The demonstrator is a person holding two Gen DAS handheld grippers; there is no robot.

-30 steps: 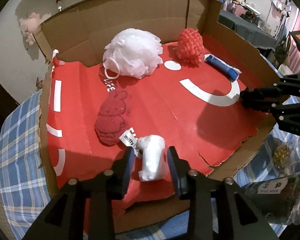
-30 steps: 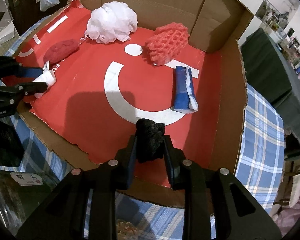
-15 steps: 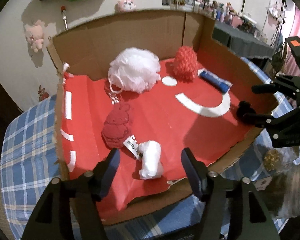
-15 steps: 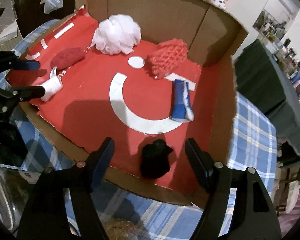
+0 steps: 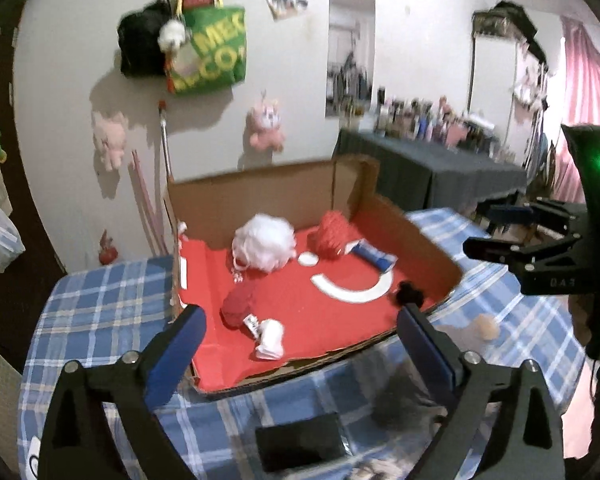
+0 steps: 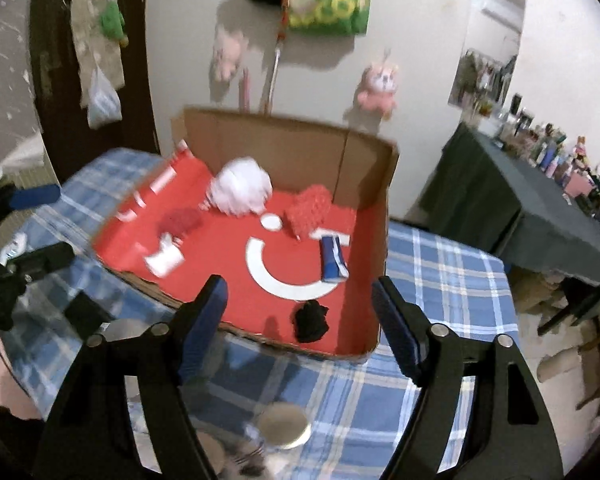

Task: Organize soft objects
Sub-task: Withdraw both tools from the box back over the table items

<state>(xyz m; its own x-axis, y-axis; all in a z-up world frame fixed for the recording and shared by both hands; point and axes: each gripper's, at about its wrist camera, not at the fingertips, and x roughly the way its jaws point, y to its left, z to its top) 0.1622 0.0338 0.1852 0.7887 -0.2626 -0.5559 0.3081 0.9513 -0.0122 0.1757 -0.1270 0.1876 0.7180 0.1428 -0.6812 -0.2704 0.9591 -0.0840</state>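
An open cardboard box (image 5: 260, 196) with a red floor holds a white mesh pouf (image 5: 264, 248), a red knit ball (image 5: 334, 236), a blue roll (image 5: 374, 256) and a dark red plush (image 5: 240, 304). A white cloth roll (image 5: 270, 338) lies near its front edge, and a black soft lump (image 6: 310, 320) lies in the front right corner. My left gripper (image 5: 300, 320) hangs above and in front of the box. Its jaws are opening with nothing between them. My right gripper (image 6: 299, 287) is also back from the box, jaws opening and empty.
The box stands on a table with a blue checked cloth (image 6: 440, 264). In front of the box lie a black flat device (image 5: 300, 444) and a round lid (image 6: 284, 426). A dark-covered table with bottles (image 6: 540, 184) stands at the right. Plush toys hang on the wall.
Both grippers opened, let go of the white roll and the black lump, and drew back and up from the box. Both items now lie on the red floor.
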